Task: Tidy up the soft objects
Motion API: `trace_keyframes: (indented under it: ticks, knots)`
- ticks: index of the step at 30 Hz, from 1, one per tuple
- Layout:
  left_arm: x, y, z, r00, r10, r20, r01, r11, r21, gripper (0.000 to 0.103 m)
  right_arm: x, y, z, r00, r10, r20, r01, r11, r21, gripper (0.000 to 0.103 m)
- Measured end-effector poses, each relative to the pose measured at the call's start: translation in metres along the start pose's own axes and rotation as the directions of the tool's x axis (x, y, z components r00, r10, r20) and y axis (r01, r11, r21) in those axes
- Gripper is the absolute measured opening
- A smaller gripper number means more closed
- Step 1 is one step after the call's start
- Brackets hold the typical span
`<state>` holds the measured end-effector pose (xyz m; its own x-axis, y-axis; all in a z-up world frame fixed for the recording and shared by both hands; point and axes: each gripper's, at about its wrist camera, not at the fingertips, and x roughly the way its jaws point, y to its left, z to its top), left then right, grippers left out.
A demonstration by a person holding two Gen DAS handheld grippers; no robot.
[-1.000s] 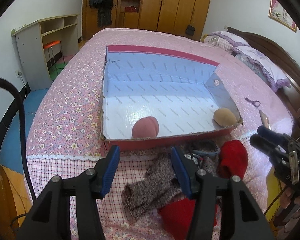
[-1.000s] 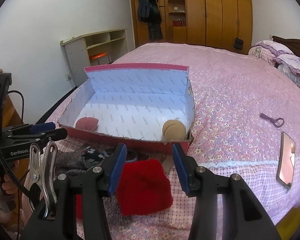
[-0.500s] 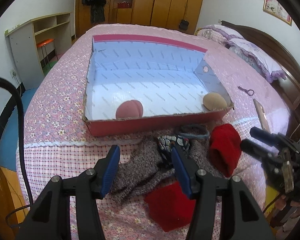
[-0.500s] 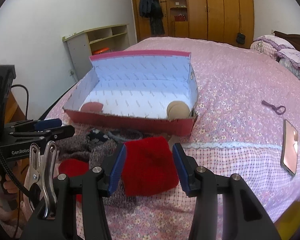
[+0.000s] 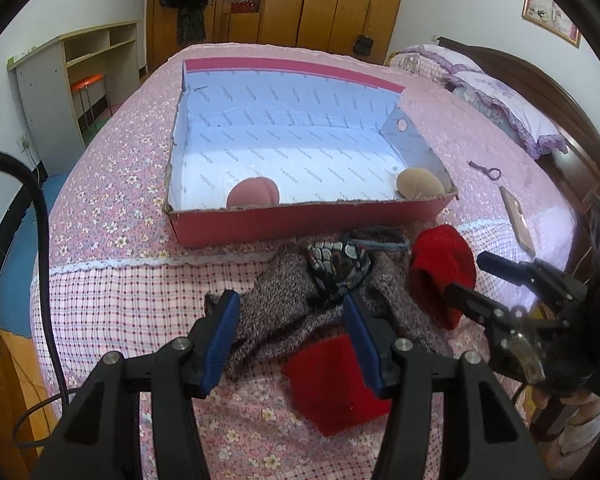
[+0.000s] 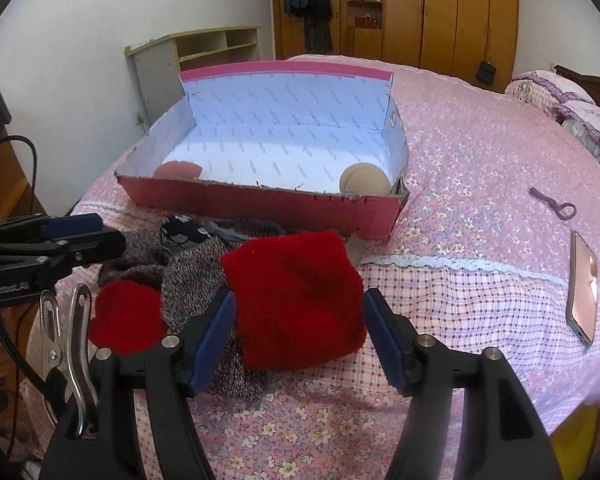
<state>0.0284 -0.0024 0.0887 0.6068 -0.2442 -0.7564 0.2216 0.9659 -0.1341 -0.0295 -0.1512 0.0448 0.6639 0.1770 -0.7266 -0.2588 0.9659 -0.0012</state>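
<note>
A pile of soft things lies on the bed in front of a pink cardboard box [image 5: 308,222] [image 6: 260,202]. The pile holds a grey knit piece [image 5: 284,304] [image 6: 192,280], a dark patterned cloth [image 5: 338,258], a red knit piece [image 5: 440,268] [image 6: 296,300] and a second red piece [image 5: 332,380] [image 6: 126,316]. In the box lie a pink round pad [image 5: 254,197] [image 6: 178,170] and a tan round pad [image 5: 420,182] [image 6: 364,178]. My left gripper [image 5: 290,336] is open above the grey knit. My right gripper [image 6: 300,332] is open around the red knit piece.
A phone [image 5: 518,218] [image 6: 582,286] lies on the bed right of the pile, with a purple hair tie [image 6: 554,204] beyond it. Pillows [image 5: 500,88] and headboard are at the far right. A shelf unit [image 5: 72,76] and orange stool stand left of the bed.
Both grippers have pulled back and down toward the pile; the box looks farther away. The right gripper's fingers now flank the red knit piece. Both remain open.
</note>
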Motion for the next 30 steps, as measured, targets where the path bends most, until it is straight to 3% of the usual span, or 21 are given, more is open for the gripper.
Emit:
trace_keyframes:
  ticks: [7,20,23,25,30]
  knots:
    - [-0.001,-0.001,-0.009,1.000,-0.005,-0.013,0.005,1.000,-0.003,0.057,0.012,-0.006,-0.003,1.000,-0.014,-0.026,0.015,1.000,0.019,0.067]
    - [-0.004,-0.007,-0.020,1.000,-0.008,-0.022,0.008,1.000,0.010,0.057,0.022,-0.015,-0.010,0.998,0.048,-0.027,-0.045,0.993,0.105,0.065]
    - [-0.006,-0.008,-0.022,1.000,-0.013,-0.022,0.013,1.000,0.014,0.057,0.020,-0.015,-0.011,0.999,0.039,-0.016,-0.037,0.993,0.110,0.057]
    - [-0.008,-0.008,-0.024,1.000,-0.016,-0.024,0.017,1.000,0.018,0.057,0.018,-0.015,-0.012,1.000,0.028,-0.005,-0.027,0.994,0.108,0.046]
    - [-0.014,-0.010,-0.031,0.999,-0.030,-0.027,0.030,0.999,0.027,0.057,0.007,-0.017,-0.013,0.999,0.024,0.023,-0.026,0.993,0.118,0.036]
